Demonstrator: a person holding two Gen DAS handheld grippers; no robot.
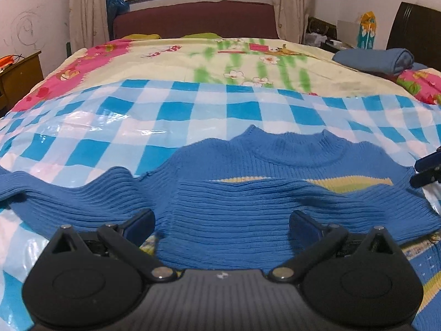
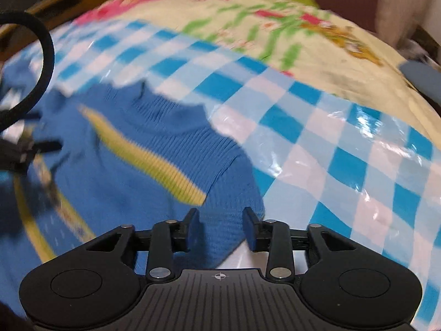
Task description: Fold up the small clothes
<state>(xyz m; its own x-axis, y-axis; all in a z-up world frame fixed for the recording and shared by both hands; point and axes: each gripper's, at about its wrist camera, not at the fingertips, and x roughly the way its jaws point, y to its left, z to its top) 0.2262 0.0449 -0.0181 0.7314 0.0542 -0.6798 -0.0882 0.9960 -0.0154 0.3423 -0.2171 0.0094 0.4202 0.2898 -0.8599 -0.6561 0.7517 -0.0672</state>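
Note:
A small blue ribbed sweater [image 1: 248, 193] with a yellow stripe lies on a blue-and-white checked plastic sheet [image 1: 137, 115] on the bed, collar away from me, one sleeve folded across its chest. My left gripper [image 1: 222, 226] is wide open, its fingers resting on the folded sleeve. In the right wrist view the sweater [image 2: 165, 149] lies left of centre. My right gripper [image 2: 220, 227] is open with the sweater's right shoulder edge between its fingers; the view is blurred. The right gripper's tips show at the left wrist view's right edge [image 1: 428, 169].
A floral bedspread [image 1: 220, 60] covers the bed beyond the sheet. A folded blue cloth [image 1: 380, 59] lies at the far right. A wooden nightstand [image 1: 19, 77] stands left, a maroon headboard [image 1: 193, 19] at the back. A black cable [image 2: 41, 63] loops at the left.

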